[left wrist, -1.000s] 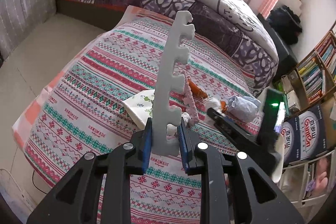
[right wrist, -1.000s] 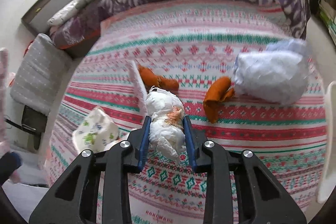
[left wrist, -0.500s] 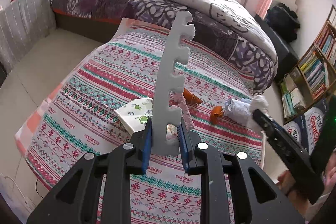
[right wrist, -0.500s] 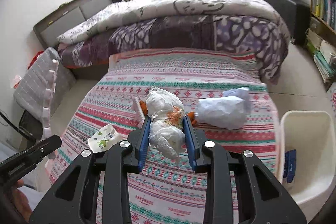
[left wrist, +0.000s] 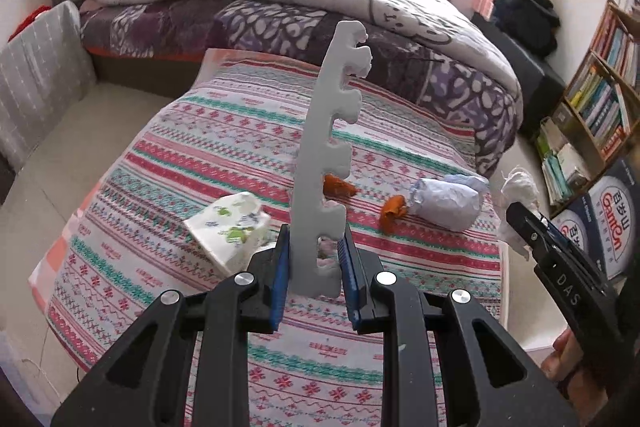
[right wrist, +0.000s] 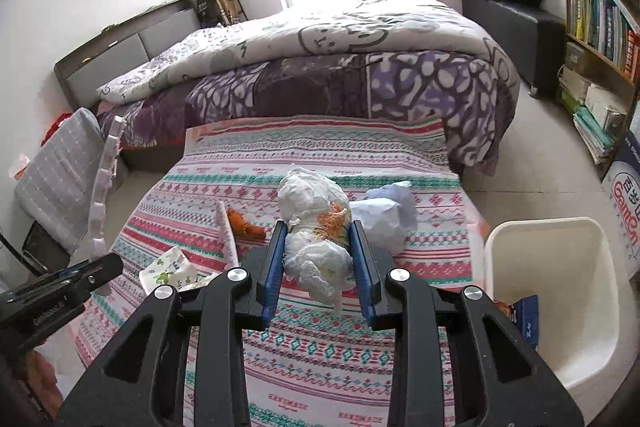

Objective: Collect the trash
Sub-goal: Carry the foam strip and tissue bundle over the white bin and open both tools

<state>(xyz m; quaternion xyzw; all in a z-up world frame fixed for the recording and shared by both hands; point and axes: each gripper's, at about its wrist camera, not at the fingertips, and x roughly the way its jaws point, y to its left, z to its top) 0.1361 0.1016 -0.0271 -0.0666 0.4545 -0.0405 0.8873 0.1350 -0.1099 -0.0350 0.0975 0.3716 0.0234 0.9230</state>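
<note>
While the left gripper [left wrist: 314,273] clamps one notched grey foam strip [left wrist: 326,155] upright at frame centre, the right gripper [right wrist: 318,273] grips one crumpled white wad [right wrist: 316,223], stained orange. On the patterned mat [left wrist: 224,131] lie two orange peels [left wrist: 339,185], one printed tissue pack [left wrist: 228,229] and one wrinkled white bag [left wrist: 448,201]; one white plastic bin [right wrist: 592,307] sits lower right.

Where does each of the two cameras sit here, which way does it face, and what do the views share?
Left wrist: on the left gripper, facing across the striped mat toward the bed; its jaws clamp a notched foam strip; the right gripper shows at right.
Right wrist: on the right gripper, facing the bed and window; its jaws clamp a crumpled white wad; the white bin sits at right, the left gripper at left.
Shared: mat, bed, orange scraps, printed tissue pack.
</note>
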